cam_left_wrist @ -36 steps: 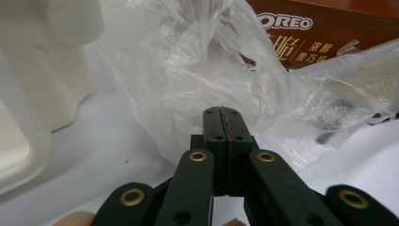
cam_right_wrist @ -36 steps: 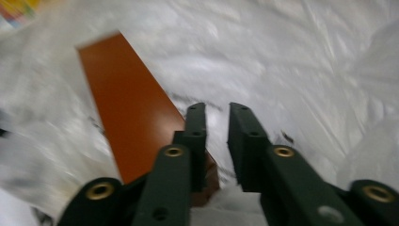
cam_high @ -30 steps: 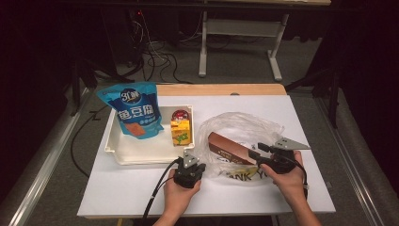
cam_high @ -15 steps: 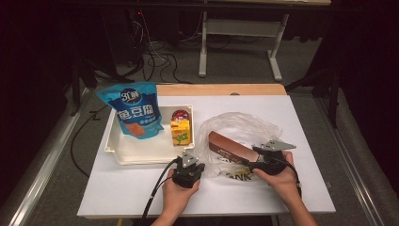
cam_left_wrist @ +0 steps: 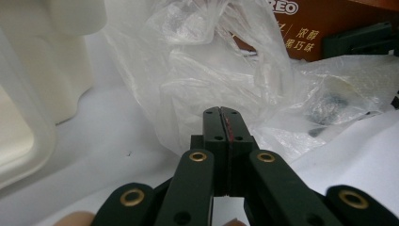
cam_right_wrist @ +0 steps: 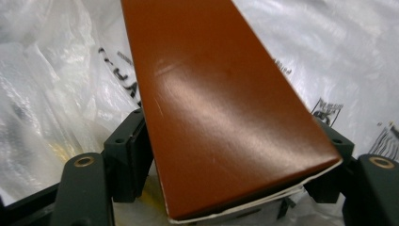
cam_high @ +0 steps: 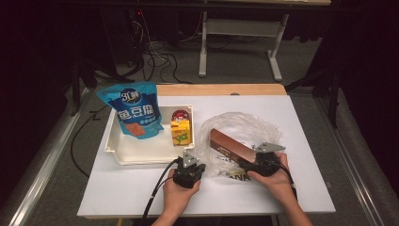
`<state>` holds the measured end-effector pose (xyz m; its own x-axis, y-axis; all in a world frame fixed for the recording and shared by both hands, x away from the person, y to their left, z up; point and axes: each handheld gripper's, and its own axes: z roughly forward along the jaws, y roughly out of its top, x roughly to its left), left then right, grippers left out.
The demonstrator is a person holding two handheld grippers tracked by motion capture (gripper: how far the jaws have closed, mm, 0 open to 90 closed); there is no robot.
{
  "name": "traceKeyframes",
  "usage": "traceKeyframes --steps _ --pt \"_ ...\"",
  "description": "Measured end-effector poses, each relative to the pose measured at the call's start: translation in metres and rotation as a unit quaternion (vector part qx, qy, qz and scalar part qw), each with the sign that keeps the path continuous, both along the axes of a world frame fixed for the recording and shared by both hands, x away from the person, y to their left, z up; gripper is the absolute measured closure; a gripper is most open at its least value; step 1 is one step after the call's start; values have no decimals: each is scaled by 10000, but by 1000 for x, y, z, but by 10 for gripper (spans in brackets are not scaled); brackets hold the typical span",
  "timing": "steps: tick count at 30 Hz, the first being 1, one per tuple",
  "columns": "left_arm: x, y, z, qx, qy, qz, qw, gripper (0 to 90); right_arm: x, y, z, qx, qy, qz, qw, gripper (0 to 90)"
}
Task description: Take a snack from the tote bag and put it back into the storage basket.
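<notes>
right gripper (cam_high: 254, 165): jaws set wide on either side of the brown box (cam_high: 234, 149), near end of the box between them. In the right gripper view the box (cam_right_wrist: 221, 103) runs away from the jaws, one on each long side. They have just been opening a bit; can't tell if the pads are pressing the sides.
brown box: long, flat, lying at a slant on top of the clear plastic bag (cam_high: 240, 129), far end pointing away from the right fingers toward the tray.
left gripper (cam_high: 188, 173): jaws fully closed. In the left gripper view the tips (cam_left_wrist: 221, 117) meet with a thin edge of bag film pinched between them.
clear plastic bag: crumpled, spread on the white table (cam_high: 301, 122); bulk of it lies just past the left fingertips (cam_left_wrist: 202, 61) and under and around the right ones.
box seen from left gripper: brown printed side (cam_left_wrist: 324, 28) beyond the bag, up and right of the closed tips.
tray (cam_high: 141, 153): white, just left of the left fingers, apart from the bag.
tray contents: blue snack pouch (cam_high: 135, 110) leaning at the back, yellow carton (cam_high: 181, 131) at the right end, small round red item (cam_high: 179, 114) behind it.
</notes>
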<state>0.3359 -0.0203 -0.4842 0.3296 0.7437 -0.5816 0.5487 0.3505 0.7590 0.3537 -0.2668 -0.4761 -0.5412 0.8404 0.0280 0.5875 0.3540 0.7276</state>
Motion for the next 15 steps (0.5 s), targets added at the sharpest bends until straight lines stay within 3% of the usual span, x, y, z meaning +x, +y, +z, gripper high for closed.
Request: traceKeyframes --steps 2,7,10,15 --pt "1 0 0 -26 19 11 10000 900 1 -2 -3 48 165 -25 9998 294" --pt "1 3 1 2 -2 13 10000 900 -2 -10 -3 94 211 -80 9997 269" --pt "2 5 1 -21 0 36 10000 900 -11 -19 -1 241 118 -53 9996 233" --pt "2 5 1 -38 2 45 10000 900 -18 -20 15 353 -274 122 9989 221"
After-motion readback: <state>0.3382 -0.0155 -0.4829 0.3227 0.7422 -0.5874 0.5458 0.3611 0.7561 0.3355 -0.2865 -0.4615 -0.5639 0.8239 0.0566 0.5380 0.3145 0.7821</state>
